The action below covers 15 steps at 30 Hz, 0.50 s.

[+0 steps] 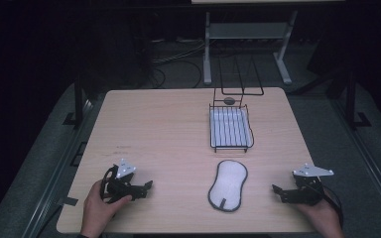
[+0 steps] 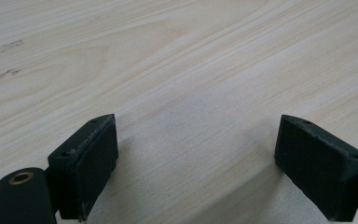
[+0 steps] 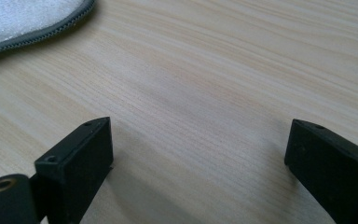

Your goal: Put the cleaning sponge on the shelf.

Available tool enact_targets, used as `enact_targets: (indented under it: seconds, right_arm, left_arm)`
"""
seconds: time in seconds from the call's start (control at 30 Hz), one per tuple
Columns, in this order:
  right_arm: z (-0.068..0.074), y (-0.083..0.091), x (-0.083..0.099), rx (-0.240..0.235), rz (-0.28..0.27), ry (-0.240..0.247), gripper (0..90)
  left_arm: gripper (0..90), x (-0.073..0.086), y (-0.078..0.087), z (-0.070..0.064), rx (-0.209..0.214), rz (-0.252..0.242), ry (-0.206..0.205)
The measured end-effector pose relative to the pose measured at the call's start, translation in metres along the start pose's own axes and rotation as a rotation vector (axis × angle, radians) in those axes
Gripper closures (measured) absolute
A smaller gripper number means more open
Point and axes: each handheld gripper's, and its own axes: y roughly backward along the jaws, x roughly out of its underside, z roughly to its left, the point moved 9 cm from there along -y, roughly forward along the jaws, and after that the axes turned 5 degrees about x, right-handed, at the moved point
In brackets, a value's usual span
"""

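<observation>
1. Two grippers rest low on the table (image 1: 168,124) with nothing between their jaws: the left gripper (image 1: 148,186) near the left corner, the right gripper (image 1: 277,191) near the right corner, each with its jaws spread wide apart.
2. Nearest to them is the white pad (image 1: 228,184) with a grey trim, lying flat between the two at the near edge, closer to the right gripper; its edge shows at the far left of the right gripper view (image 3: 37,28).
3. One likely slip: the pad is thin and flat, so a jaw could skid over it or push it instead of getting under the trim.
4. Another: a lifted pad may droop and catch on the wire rack (image 1: 230,130), which stands just beyond it on the far side.
5. Both hands grip from behind, jaws pointing inward toward the pad and slightly down at the wood.
</observation>
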Motion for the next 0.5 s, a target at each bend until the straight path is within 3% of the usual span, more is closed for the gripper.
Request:
enact_targets:
  seconds: [0.2, 0.23, 0.27, 0.3, 0.33, 0.37, 0.4, 0.43, 0.5]
  right_arm:
    - [0.0, 0.001, 0.0, 0.0, -0.002, -0.002, 12.2]
    - [-0.001, 0.003, -0.002, -0.005, 0.001, 0.002, 20.6]
    - [-0.001, 0.003, -0.002, -0.005, 0.001, 0.002, 20.6]
    - [-0.001, 0.006, -0.002, -0.011, 0.009, 0.004, 32.8]
    - [-0.001, 0.006, -0.002, -0.011, 0.009, 0.004, 32.8]
    - [0.0, 0.009, -0.005, -0.024, 0.001, 0.001, 41.1]
    - [0.0, 0.009, -0.005, -0.024, 0.001, 0.001, 41.1]
    - [0.003, 0.013, -0.008, -0.055, -0.008, -0.004, 54.0]
    - [0.005, 0.015, -0.012, -0.066, -0.01, 0.002, 63.9]
  left_arm:
    - [12.5, 0.0, 0.0, 0.0, 0.0, 0.0, 0.0]
    - [12.6, 0.0, 0.0, 0.0, 0.0, 0.0, 0.0]
    - [12.6, 0.0, 0.0, 0.0, 0.0, 0.0, 0.0]
    - [12.6, 0.0, 0.0, 0.0, 0.0, 0.0, 0.0]
    - [12.6, 0.0, 0.0, 0.0, 0.0, 0.0, 0.0]
    - [12.6, 0.0, 0.0, 0.0, 0.0, -0.001, 0.0]
    - [12.6, 0.0, 0.0, 0.0, 0.0, -0.001, 0.0]
    - [12.5, 0.0, 0.0, 0.0, 0.0, 0.0, 0.0]
    - [12.6, 0.0, 0.0, 0.0, -0.001, -0.001, 0.0]
